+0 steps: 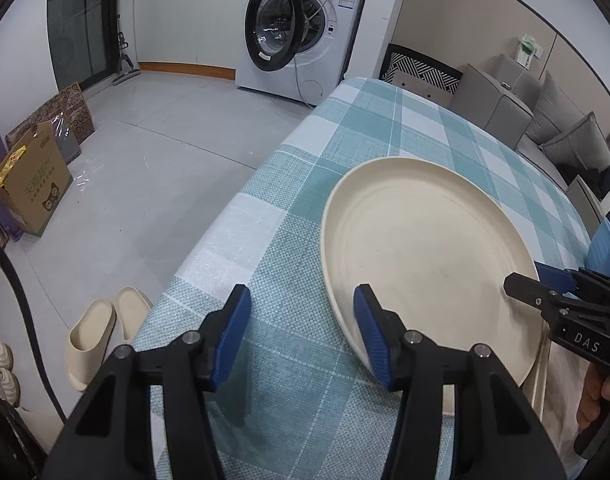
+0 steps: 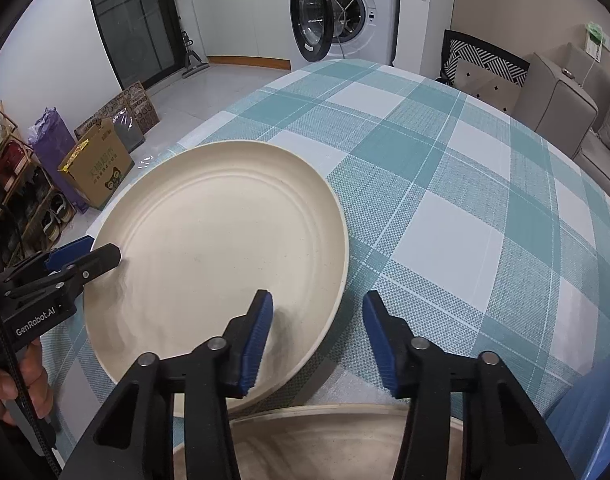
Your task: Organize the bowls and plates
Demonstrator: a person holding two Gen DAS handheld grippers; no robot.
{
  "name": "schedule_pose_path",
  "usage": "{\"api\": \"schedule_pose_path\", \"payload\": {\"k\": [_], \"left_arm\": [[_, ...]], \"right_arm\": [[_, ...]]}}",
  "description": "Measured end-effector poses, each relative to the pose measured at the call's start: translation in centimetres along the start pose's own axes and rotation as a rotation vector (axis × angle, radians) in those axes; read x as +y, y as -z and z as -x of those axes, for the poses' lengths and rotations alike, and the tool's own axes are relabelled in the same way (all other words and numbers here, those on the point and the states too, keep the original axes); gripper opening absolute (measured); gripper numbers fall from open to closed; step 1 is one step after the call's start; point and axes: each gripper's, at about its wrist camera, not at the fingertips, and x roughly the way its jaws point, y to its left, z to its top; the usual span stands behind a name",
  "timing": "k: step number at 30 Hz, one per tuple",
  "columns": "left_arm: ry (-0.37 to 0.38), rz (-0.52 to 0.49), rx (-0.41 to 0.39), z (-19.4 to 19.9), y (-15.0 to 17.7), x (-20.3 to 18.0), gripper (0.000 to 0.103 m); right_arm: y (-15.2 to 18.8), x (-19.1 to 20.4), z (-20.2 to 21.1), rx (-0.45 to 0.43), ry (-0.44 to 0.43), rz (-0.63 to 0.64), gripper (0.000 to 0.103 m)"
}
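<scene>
A large cream plate [image 1: 429,256] lies flat on the checked tablecloth [image 1: 305,200]; it also shows in the right wrist view [image 2: 213,248]. My left gripper [image 1: 303,334] is open, its jaws straddling the plate's left rim; it appears in the right wrist view [image 2: 91,252]. My right gripper [image 2: 317,338] is open, its jaws straddling the plate's right rim; it appears in the left wrist view [image 1: 539,274]. A second cream dish [image 2: 317,440] sits under my right gripper at the near edge. A blue dish [image 2: 589,412] shows at the lower right, partly cut off.
The table edge [image 1: 209,240] drops to the floor on the left, with slippers [image 1: 105,332] and a cardboard box [image 1: 29,184] below. A washing machine [image 1: 301,28] stands beyond the table. A grey sofa [image 1: 545,120] runs along the right side.
</scene>
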Motion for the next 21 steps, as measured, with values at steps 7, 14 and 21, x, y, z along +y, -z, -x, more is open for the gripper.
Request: {"api": "schedule_pose_path", "payload": {"k": [7, 14, 21], "left_arm": [[0.028, -0.013, 0.002, 0.0, 0.0, -0.2, 0.039], [0.042, -0.044, -0.001, 0.2, 0.1, -0.8, 0.027], [0.041, -0.080, -0.010, 0.3, 0.2, -1.5, 0.016]], "right_arm": [[0.3, 0.2, -0.2, 0.002, 0.010, 0.007, 0.027], [0.3, 0.4, 0.0, -0.003, 0.017, 0.016, 0.020], [0.4, 0.5, 0.1, -0.010, 0.025, 0.024, 0.018]]}}
